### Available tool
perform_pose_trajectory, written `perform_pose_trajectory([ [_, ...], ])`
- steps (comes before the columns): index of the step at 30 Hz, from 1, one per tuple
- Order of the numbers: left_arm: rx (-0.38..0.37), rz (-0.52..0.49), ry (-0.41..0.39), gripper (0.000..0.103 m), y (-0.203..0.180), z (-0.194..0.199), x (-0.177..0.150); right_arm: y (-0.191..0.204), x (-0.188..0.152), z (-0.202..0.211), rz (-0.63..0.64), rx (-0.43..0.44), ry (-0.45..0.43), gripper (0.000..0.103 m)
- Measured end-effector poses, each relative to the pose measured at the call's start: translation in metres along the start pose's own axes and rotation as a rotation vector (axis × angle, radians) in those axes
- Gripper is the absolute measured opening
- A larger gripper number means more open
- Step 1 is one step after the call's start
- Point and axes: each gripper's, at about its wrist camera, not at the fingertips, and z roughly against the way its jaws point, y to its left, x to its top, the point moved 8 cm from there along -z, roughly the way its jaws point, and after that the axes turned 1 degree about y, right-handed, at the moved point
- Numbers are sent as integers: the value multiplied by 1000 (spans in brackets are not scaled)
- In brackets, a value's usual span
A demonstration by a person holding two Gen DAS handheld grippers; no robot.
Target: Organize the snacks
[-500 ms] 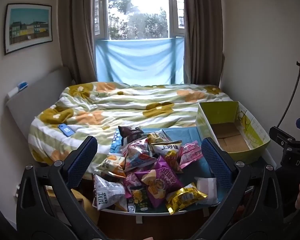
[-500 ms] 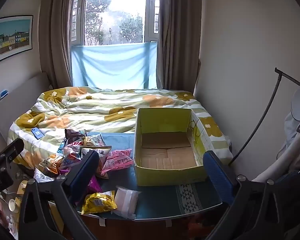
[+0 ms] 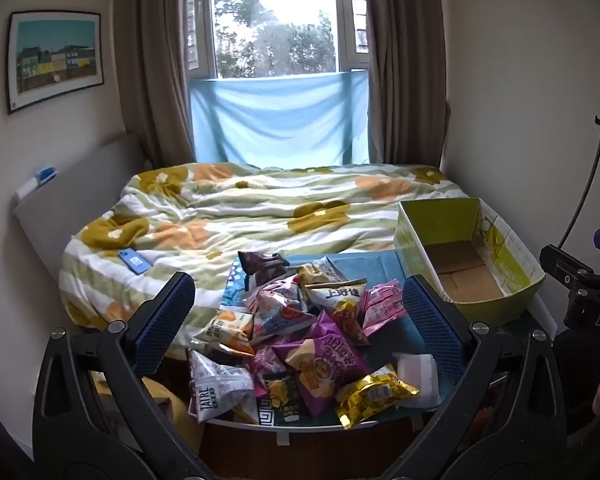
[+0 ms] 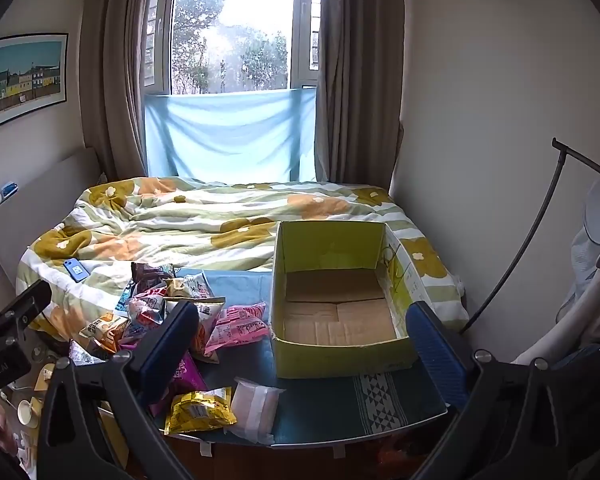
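snacks [image 3: 300,332]: bright crinkled packets heaped beside empty green box [image 4: 340,308].

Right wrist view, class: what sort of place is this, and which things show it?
Most likely a bedroom at home: a bed with a flowered quilt, a curtained window behind it, and a framed picture on the wall.

Left black plastic two-finger gripper [image 3: 298,314] and its right twin [image 4: 302,340] have blue textured pads and silver screws.
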Motion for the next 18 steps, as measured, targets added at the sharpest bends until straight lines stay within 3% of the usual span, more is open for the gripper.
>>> perform_pose_trajectory([
  [18, 14, -9, 20, 103, 0, -9, 1, 7, 3, -7, 6, 11, 2, 103],
])
